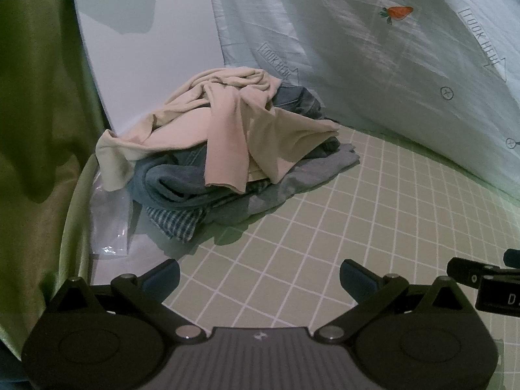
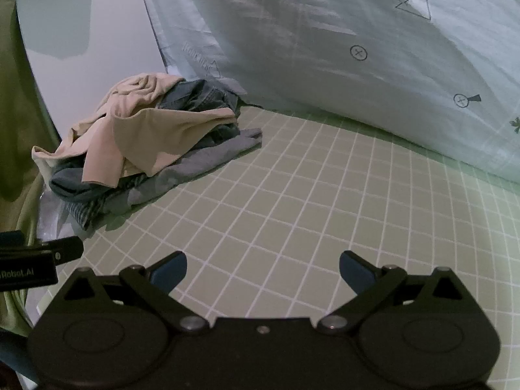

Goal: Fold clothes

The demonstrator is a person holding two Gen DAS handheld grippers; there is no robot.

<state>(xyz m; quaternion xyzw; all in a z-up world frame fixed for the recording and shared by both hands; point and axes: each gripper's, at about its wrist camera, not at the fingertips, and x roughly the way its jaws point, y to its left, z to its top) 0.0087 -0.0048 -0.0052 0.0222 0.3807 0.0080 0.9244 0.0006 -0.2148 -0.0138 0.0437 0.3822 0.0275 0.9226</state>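
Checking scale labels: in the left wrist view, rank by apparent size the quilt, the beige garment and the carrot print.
1. quilt
2. beige garment
3. carrot print

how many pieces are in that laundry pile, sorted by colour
Beige garment: 1
Blue denim: at least 1
Grey garment: 1
Blue-and-white checked cloth: 1
Total: at least 4; pieces underneath may be hidden.

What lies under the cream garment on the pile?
Under the cream garment show blue denim, a grey garment and a striped piece. How many more garments lie beneath is hidden.
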